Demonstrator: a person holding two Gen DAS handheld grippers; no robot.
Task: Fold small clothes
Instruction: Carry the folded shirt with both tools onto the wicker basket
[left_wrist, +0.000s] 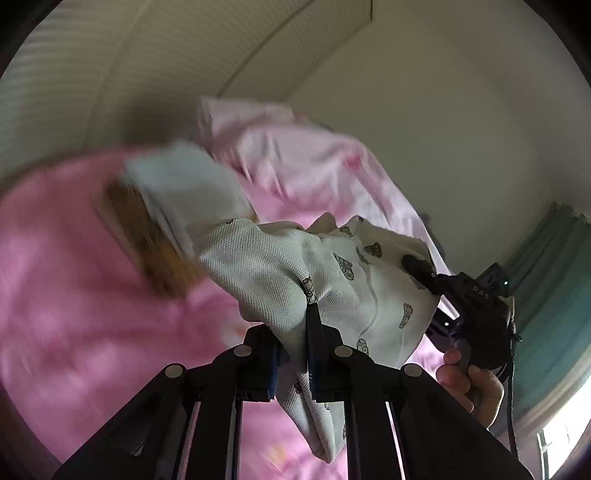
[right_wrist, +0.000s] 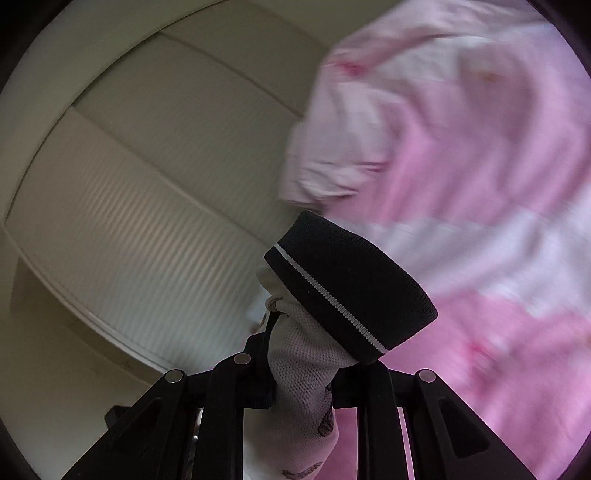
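Note:
I hold one small white garment (left_wrist: 332, 280) with dark printed figures and a black waistband (right_wrist: 351, 284) between both grippers, lifted above a pink bedsheet (left_wrist: 66, 295). My left gripper (left_wrist: 295, 314) is shut on the white fabric, which bunches over the fingers and hangs down between them. My right gripper (right_wrist: 295, 332) is shut on the garment beside the black band with its white stripe; the fabric hides the fingertips. The right gripper with the hand holding it shows in the left wrist view (left_wrist: 469, 306), at the garment's far end.
A pale pink garment (left_wrist: 295, 158) lies crumpled on the bed; it also shows in the right wrist view (right_wrist: 388, 122). A folded white cloth (left_wrist: 184, 192) and an orange-brown item (left_wrist: 147, 240) lie blurred on the sheet. Ribbed cream wardrobe doors (right_wrist: 129, 203) stand behind; a teal curtain (left_wrist: 554, 277) hangs at right.

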